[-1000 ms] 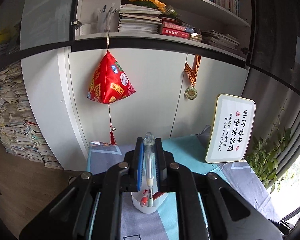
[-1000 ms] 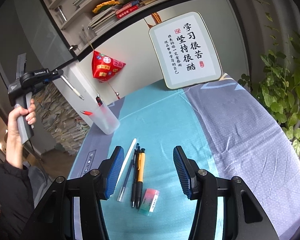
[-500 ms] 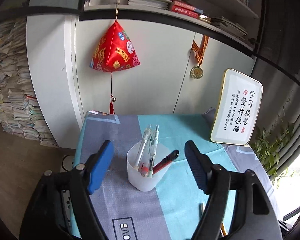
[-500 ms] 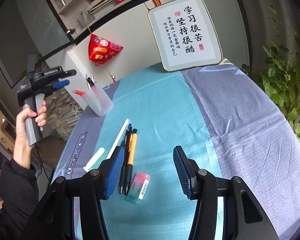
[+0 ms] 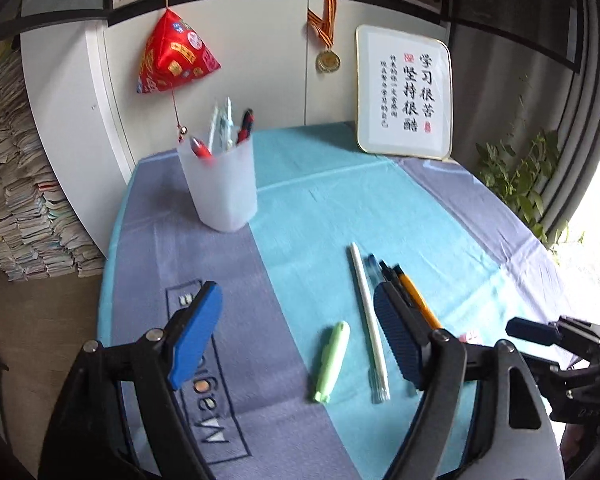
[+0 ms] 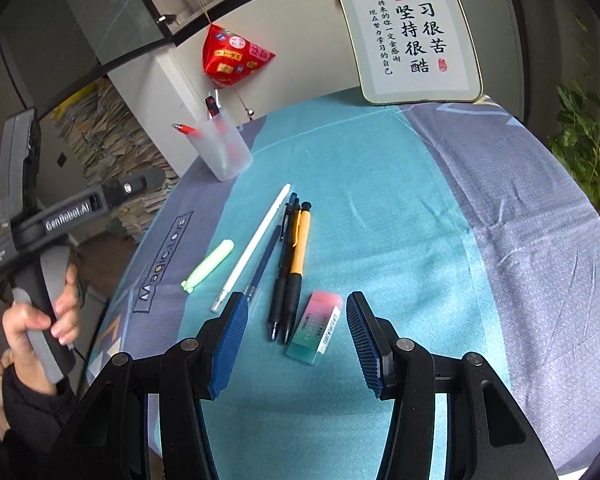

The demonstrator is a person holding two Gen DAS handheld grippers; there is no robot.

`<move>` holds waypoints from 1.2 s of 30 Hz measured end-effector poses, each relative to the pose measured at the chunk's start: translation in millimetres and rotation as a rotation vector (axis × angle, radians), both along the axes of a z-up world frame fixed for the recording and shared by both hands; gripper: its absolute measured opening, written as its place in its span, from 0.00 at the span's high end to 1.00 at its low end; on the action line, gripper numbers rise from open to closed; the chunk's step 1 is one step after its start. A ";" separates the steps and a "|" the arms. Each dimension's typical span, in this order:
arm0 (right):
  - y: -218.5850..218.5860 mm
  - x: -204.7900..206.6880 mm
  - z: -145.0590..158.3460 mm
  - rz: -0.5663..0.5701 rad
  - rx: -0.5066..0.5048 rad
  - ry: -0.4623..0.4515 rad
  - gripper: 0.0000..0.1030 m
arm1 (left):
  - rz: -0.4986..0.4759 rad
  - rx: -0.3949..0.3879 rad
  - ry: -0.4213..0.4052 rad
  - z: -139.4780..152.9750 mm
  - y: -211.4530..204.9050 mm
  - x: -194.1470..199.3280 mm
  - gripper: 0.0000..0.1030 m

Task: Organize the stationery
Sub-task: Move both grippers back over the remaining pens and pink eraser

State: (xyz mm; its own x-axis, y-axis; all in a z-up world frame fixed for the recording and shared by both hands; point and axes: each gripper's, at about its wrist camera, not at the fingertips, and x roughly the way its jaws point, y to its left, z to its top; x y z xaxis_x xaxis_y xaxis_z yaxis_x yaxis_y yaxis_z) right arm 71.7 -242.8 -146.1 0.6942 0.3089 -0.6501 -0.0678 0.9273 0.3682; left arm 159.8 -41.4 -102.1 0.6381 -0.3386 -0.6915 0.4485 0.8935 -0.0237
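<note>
Daylight is pouring in from beside the plant (image 5: 516, 176), blowing out that edge. The pen cup (image 5: 222, 184) is smearing with motion blur; fisheye distortion is bending the shelves.

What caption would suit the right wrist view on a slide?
Right gripper open above an eraser and pens on the cloth, a pen cup behind.

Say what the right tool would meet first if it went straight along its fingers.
Probably the eraser on the cloth, just ahead between its open fingers; the black pen lies just left. Depth is uncertain.
</note>
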 end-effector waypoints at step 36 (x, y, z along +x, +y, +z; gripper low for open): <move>-11.6 -4.3 -28.0 -0.156 0.142 0.048 0.49 | -0.025 -0.064 0.111 -52.2 4.0 -48.1 0.26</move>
State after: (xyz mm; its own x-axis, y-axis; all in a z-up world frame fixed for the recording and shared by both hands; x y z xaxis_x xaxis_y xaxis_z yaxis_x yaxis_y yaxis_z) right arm 67.4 -254.4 -174.1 0.7104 0.2907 -0.6410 0.0934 0.8637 0.4952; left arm 111.7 -37.3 -154.3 0.5498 -0.3995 -0.7336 0.4625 0.8769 -0.1310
